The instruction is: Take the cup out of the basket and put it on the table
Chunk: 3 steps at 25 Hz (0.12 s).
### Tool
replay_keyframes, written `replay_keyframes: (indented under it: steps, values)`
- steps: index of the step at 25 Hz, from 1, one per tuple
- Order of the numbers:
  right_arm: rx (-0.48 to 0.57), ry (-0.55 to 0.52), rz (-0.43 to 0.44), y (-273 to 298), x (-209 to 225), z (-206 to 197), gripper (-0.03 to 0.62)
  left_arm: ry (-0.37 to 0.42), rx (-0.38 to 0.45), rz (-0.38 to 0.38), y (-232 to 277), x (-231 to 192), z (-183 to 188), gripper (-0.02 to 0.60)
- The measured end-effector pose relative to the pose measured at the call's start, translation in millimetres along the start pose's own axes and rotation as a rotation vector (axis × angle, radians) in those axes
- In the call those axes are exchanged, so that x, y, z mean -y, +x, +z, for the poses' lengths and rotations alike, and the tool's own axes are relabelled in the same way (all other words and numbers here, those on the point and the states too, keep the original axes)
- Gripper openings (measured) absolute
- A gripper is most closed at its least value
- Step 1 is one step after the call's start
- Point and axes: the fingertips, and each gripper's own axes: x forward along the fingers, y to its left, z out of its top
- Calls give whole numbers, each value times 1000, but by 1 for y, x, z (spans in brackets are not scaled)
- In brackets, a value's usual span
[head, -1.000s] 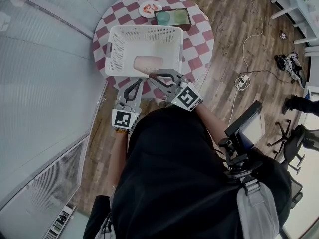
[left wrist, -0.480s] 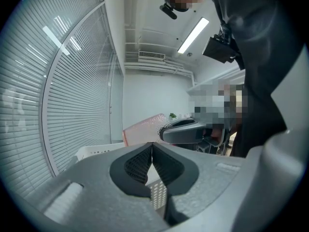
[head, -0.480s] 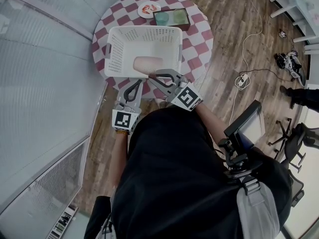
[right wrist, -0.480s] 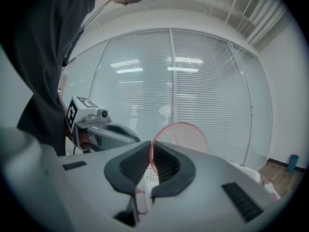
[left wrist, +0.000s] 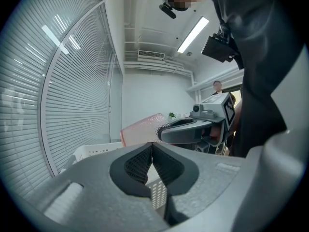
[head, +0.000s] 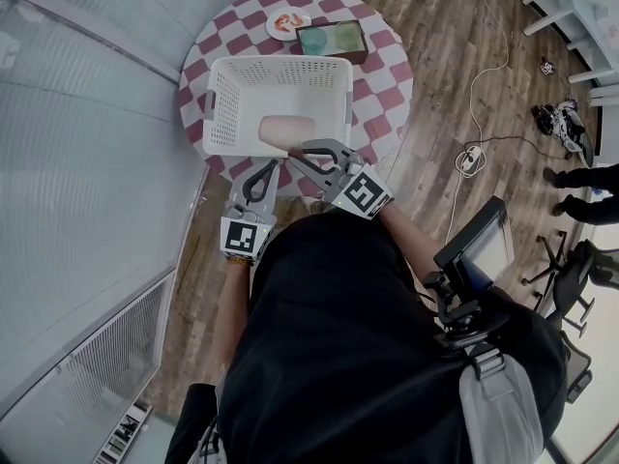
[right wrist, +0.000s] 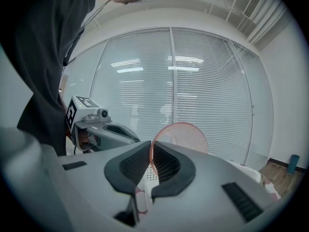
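- The right gripper (right wrist: 151, 152) has its jaws drawn narrow onto the thin rim of the pink cup (right wrist: 186, 135), one pad inside the wall and one outside. Pinching the wall suits a cup lying on its side, whose full body is likely too wide to span.
- From the head view, the cup sits over the near part of the white perforated basket (head: 224, 104), close to the wall nearest the person. From the left gripper view it looks to be at about the height of the basket's rim. I cannot tell whether it touches the basket floor.
- The left gripper (head: 262, 168) has its jaws pressed together with nothing between them. It waits just outside the basket's near wall, probably kept out of the way while the other hand works.
- The basket stands on the round table (head: 387, 85) with a red-and-white checked cloth. A small plate (head: 287, 21) and a dark tray (head: 334, 37) take the far edge, so the bare cloth to the basket's right looks like the natural landing place.
- A one-sided rim grip may let the cup swing, so a slow lift over the wall seems wise.
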Motion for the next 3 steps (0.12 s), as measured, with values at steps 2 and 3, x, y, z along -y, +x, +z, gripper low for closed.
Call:
replay_keyframes:
  steps: [2, 3]
  values:
    - [-1, 10, -2, 0, -1, 1, 23, -5, -2, 1, -1, 1, -2, 5]
    - [-1, 15, -2, 0, -1, 1, 23, -9, -4, 1, -1, 1, -2, 5]
